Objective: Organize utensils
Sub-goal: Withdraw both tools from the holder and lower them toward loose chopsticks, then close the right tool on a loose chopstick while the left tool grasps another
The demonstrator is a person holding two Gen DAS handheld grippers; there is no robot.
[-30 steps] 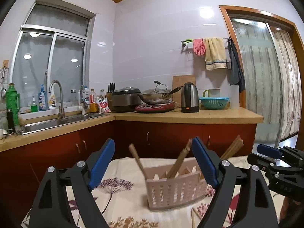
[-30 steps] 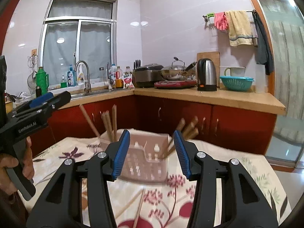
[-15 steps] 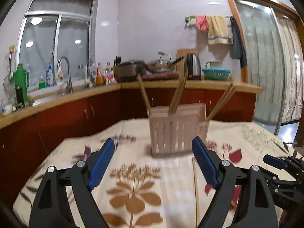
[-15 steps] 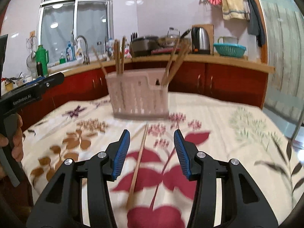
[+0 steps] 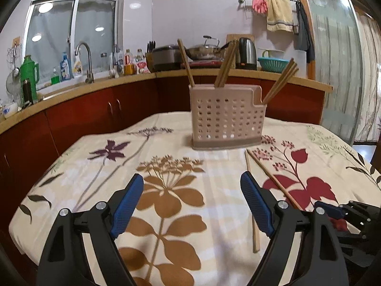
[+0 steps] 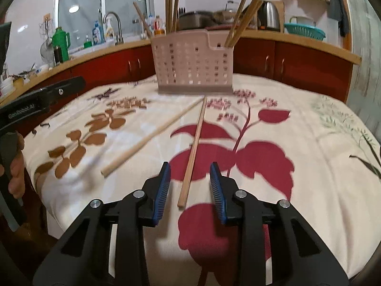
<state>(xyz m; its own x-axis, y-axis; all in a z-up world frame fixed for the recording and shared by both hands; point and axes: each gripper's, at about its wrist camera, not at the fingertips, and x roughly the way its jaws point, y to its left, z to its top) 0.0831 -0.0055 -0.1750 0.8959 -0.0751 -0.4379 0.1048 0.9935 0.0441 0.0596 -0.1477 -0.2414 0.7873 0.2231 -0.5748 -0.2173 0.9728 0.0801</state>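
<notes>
A beige perforated utensil holder (image 5: 226, 119) stands on the floral tablecloth (image 5: 166, 166) with several wooden chopsticks upright in it; it also shows in the right wrist view (image 6: 194, 64). Two loose chopsticks lie on the cloth: one (image 6: 194, 147) runs toward my right gripper (image 6: 189, 189), its near end between the open jaws, and the other (image 6: 152, 138) lies to its left. In the left wrist view they are at the right (image 5: 271, 178) (image 5: 251, 205). My left gripper (image 5: 191, 206) is open and empty over the cloth.
Red kitchen cabinets and a wooden counter (image 5: 238, 74) with a sink tap (image 5: 85, 59), bottles, cooker, wok and kettle stand behind the table. A glass door (image 5: 338, 66) is at the right. The table's near edge drops off just below both grippers.
Both grippers have tilted down and lowered toward the tablecloth. The right gripper has come in over the near end of a loose chopstick. Both stay open.
</notes>
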